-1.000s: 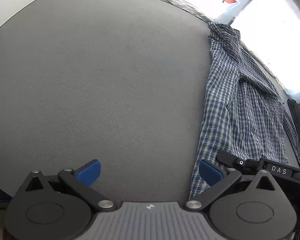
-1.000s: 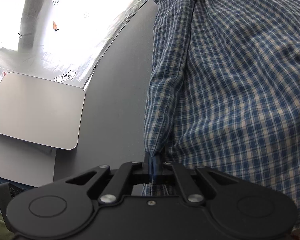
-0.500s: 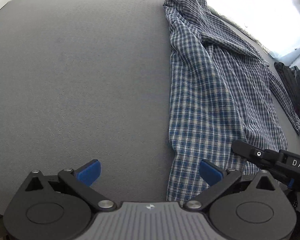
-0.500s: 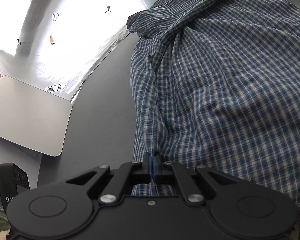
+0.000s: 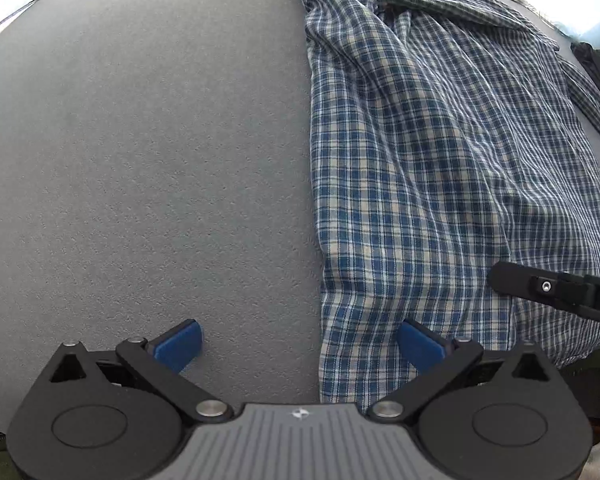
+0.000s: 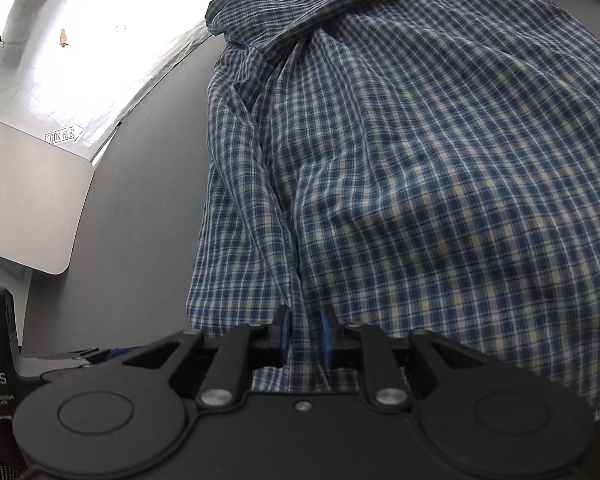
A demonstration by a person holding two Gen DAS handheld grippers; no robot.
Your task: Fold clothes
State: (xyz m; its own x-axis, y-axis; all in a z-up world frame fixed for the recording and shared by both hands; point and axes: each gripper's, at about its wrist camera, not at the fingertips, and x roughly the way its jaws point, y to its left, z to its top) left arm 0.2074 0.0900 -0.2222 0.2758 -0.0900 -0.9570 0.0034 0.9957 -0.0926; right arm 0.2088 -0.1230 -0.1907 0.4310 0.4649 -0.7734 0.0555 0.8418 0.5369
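One soft, light plaid shirt (image 6: 420, 184) drapes over the grey table's (image 5: 140, 160) near edge, best pinched at its hem, where the right gripper (image 6: 305, 338) is opening around a fold while the left gripper (image 5: 298, 342) gapes wide.

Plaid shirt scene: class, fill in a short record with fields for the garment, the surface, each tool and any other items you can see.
Garment: blue plaid shirt, spread out and wrinkled
Surface: grey table, shirt lying on it
Left tool: wide open, holding nothing, over the shirt's left edge
Right tool: jaws opening, a fold of shirt hem between the pads
Other items: pale grey board beyond the table's edge; silvery sheet with printed arrows and carrots
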